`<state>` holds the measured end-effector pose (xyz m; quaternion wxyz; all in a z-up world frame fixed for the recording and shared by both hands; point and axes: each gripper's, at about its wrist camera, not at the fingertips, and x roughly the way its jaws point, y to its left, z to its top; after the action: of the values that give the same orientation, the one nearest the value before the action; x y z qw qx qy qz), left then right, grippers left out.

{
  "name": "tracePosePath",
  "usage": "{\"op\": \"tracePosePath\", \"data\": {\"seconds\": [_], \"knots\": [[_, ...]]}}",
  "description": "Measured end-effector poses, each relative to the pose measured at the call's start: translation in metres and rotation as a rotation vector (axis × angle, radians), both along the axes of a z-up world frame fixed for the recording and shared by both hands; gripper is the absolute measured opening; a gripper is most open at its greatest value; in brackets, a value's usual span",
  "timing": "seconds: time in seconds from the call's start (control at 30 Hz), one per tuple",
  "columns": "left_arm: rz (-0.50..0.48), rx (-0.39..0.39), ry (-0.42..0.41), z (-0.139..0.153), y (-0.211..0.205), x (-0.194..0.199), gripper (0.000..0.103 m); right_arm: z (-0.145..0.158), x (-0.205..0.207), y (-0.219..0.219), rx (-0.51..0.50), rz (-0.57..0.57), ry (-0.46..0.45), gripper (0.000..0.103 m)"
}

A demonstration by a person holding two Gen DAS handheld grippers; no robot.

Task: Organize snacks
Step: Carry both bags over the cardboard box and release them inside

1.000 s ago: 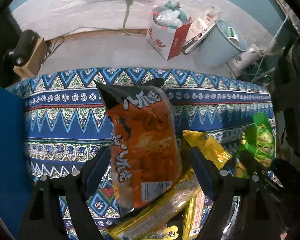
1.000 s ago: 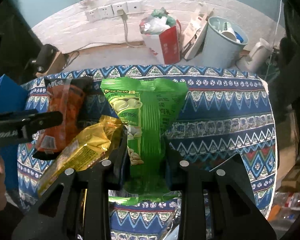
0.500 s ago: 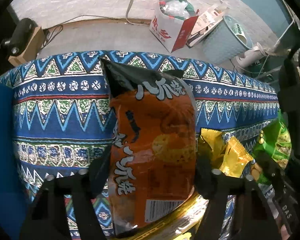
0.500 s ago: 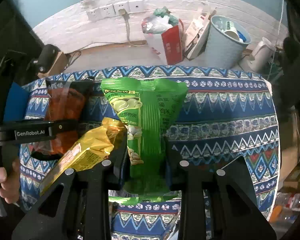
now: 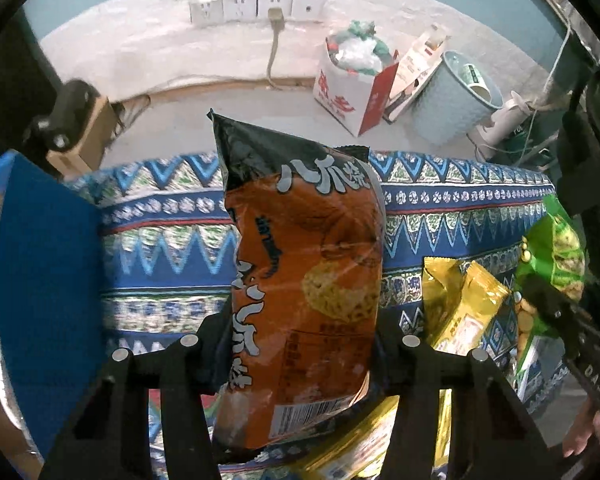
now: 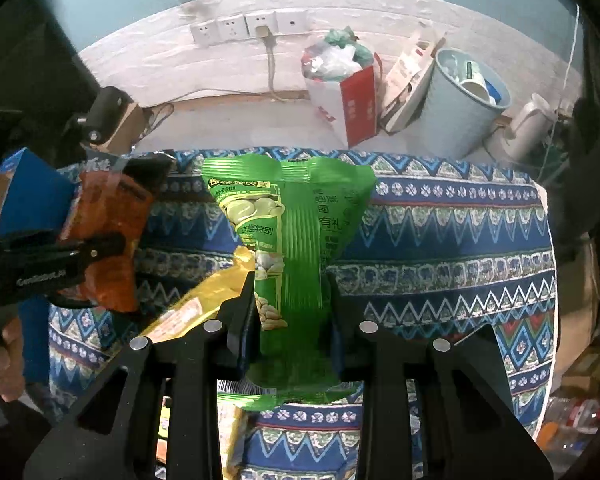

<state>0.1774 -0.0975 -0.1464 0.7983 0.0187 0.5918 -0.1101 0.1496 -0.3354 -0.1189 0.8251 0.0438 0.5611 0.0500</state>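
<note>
My left gripper (image 5: 300, 344) is shut on an orange snack bag (image 5: 304, 288) with a black top and holds it upright above the patterned tablecloth (image 5: 168, 248). The same bag (image 6: 108, 224) shows at the left of the right wrist view, clamped by the left gripper (image 6: 100, 252). My right gripper (image 6: 288, 312) is shut on a green snack bag (image 6: 292, 224) and holds it upright; that bag (image 5: 552, 264) shows at the right of the left wrist view. A yellow snack bag (image 5: 460, 300) lies on the cloth between them, also in the right wrist view (image 6: 204, 300).
A blue box (image 5: 44, 280) stands at the table's left end. Behind the table on the floor are a red and white bag of rubbish (image 5: 352, 92), a pale blue bin (image 5: 456, 96), a white kettle (image 6: 532, 120) and wall sockets (image 5: 256, 6).
My left gripper has lifted the orange bag higher off the pile and shifted left toward the blue box. My right gripper keeps the green bag almost still.
</note>
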Motion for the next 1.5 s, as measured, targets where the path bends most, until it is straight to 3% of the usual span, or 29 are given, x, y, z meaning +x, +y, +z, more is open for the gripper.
{"op": "tracePosePath", "data": {"seconds": [0.87, 1.27, 1.5], "knots": [[-0.033, 0.106, -0.331, 0.107, 0.063, -0.081, 0.055, 0.055, -0.001, 0.068, 0.011, 0.085, -0.105, 0.028], [0.036, 0.123, -0.377, 0.123, 0.119, -0.097, 0.055, 0.075, 0.002, 0.137, 0.020, 0.185, -0.137, 0.028], [0.103, 0.094, -0.369, 0.128, 0.162, -0.102, 0.055, 0.085, 0.005, 0.185, 0.039, 0.248, -0.145, 0.028]]}}
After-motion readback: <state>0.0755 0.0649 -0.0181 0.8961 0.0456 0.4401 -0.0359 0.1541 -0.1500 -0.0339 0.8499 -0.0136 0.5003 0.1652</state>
